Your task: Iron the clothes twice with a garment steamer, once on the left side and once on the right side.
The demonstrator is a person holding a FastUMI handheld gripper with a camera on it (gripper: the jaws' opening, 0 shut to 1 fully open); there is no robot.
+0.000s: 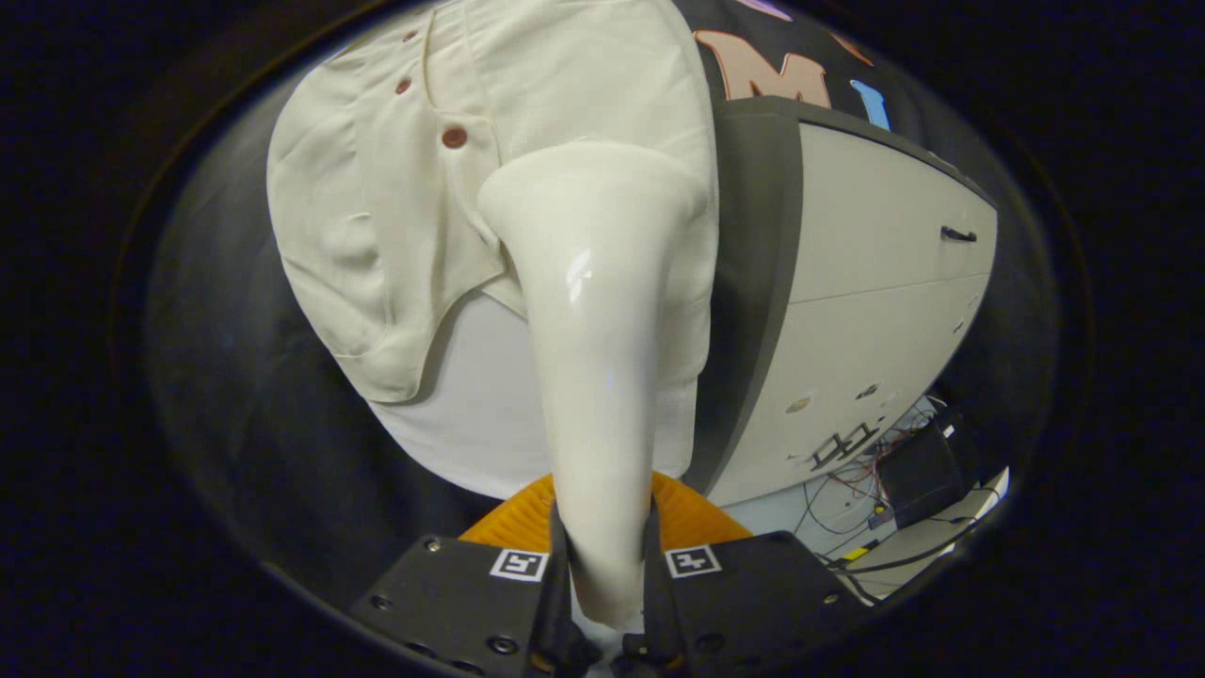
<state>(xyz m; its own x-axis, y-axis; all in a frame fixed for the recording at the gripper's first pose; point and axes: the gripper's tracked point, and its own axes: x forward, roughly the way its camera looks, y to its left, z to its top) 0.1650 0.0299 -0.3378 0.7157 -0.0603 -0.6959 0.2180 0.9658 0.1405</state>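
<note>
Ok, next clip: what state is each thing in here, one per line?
tongs: shut on the garment steamer's handle.
garment steamer: held between the fingers, head up against the shirt.
shirt: hanging, buttoned, creased along the lower hem.
white undershirt: hanging beneath the shirt, hem showing below it.
cabinet: beside the shirt, drawers closed.
cables: loose at the foot of the cabinet.
</note>
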